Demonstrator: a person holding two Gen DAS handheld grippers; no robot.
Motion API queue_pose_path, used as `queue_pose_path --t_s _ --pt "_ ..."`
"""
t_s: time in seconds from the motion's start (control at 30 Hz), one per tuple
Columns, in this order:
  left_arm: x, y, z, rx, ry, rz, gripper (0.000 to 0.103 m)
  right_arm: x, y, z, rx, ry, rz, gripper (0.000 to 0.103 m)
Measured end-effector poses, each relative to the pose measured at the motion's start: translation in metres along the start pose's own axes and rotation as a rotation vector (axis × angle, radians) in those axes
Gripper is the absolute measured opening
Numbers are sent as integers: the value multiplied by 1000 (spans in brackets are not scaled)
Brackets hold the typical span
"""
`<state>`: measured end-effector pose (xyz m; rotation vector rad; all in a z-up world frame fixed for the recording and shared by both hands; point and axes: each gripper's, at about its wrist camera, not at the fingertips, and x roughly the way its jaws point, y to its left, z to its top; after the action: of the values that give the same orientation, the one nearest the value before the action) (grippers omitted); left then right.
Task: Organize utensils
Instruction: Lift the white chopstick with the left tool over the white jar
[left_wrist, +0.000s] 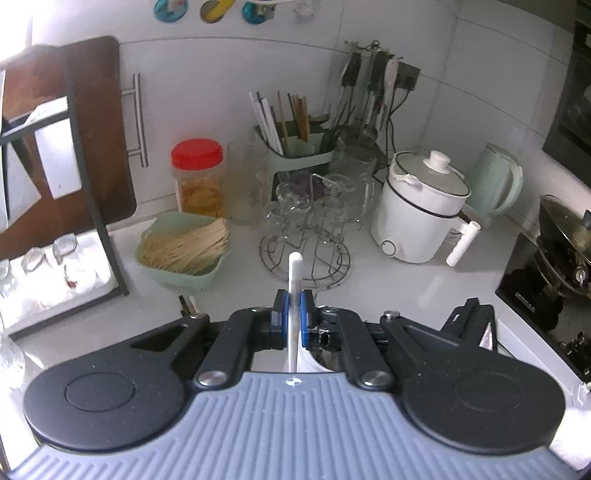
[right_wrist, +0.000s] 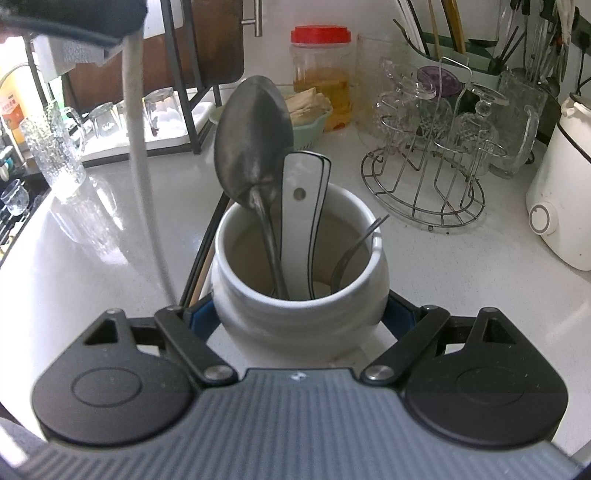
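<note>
Three utensils in white jar (right_wrist: 301, 291) | right tongs (right_wrist: 301, 317) clamp jar | left tongs (left_wrist: 291, 314) grip white spoon (left_wrist: 294, 291)

White tiled wall (left_wrist: 229, 92), white speckled counter (right_wrist: 461, 277), brown cabinet door (left_wrist: 92, 129) with steel handle (left_wrist: 138, 118); bright daylight from left.

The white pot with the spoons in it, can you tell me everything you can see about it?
The white pot looks ceramic and glossy, round, with a thick rolled rim and ridges under it. It stands upright on the white counter. The right gripper clamps its sides. Inside lean a big metal spoon, a white spoon and a fork.
</note>
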<state>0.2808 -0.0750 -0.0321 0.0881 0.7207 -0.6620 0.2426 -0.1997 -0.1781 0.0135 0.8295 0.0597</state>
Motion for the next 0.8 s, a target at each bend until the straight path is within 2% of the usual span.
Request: queue_pose_path --t_s 0.57,0.8 --pt "-49 -19 48 99 -71 -19 7 -1 1 0 6 -12 -3 91" --pt "-71 -33 66 126 -115 -51 7 0 0 -1 9 -20 -5 91"
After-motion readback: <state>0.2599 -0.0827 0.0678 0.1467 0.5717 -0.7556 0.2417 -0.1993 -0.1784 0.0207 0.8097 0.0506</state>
